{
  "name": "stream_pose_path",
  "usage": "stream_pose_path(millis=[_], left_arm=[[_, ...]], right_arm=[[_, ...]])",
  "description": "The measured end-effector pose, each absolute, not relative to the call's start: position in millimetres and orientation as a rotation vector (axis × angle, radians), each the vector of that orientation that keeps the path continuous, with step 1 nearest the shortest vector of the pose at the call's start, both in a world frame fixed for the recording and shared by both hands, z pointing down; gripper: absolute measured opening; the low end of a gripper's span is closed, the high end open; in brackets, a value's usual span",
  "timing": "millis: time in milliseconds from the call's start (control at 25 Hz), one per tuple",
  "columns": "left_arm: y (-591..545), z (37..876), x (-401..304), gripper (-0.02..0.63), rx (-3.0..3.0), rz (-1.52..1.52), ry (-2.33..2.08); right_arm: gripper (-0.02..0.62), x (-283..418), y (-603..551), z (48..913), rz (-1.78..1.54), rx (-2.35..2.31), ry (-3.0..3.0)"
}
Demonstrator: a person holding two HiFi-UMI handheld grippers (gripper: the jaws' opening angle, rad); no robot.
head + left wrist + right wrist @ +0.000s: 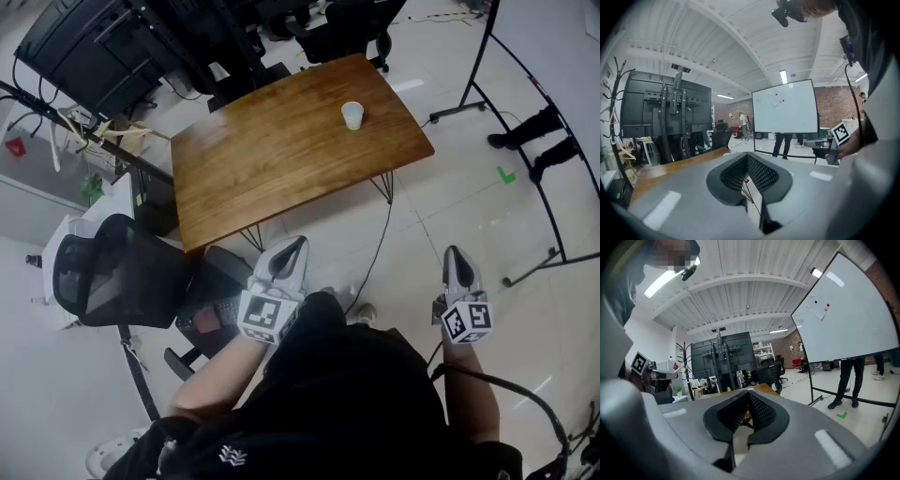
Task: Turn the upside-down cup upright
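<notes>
A small white cup (pixel 352 114) stands alone near the far right end of the brown wooden table (pixel 272 159); from here I cannot tell which way up it is. Both grippers are held close to my body, well short of the table and above the floor. My left gripper (pixel 292 249) points toward the table's near edge with its jaws together and nothing between them. My right gripper (pixel 456 255) hangs to the right of the table, also shut and empty. In the gripper views the cup is hidden; the left gripper (pixel 747 156) and right gripper (pixel 749 394) show meeting tips.
A black office chair (pixel 112 272) stands at the table's near left corner. A cable (pixel 380 239) runs across the floor under the table. A whiteboard stand (pixel 548 216) and a person's shoes (pixel 530 131) are on the right. A dark equipment rack (pixel 103 42) is behind the table.
</notes>
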State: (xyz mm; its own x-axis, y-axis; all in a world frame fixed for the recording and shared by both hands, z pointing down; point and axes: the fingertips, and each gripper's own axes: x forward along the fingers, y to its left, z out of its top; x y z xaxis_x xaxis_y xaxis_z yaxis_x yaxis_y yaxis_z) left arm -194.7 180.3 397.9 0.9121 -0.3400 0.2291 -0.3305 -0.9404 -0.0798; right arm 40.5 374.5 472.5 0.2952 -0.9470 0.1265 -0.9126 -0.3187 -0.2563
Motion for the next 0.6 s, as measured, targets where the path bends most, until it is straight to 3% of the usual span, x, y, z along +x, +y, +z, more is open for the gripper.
stream_pose_path(millis=[280, 600], left_arm=[[146.3, 404.9, -177.3, 0.000, -3.012, -0.369, 0.583], [97.0, 430.1, -126.4, 0.000, -3.101, -0.361, 0.585]], right_arm=[[0.003, 50.6, 355.3, 483.1, -0.394, -2.418, 1.803], [0.002, 95.6, 321.9, 525.9, -0.646, -2.501, 1.752]])
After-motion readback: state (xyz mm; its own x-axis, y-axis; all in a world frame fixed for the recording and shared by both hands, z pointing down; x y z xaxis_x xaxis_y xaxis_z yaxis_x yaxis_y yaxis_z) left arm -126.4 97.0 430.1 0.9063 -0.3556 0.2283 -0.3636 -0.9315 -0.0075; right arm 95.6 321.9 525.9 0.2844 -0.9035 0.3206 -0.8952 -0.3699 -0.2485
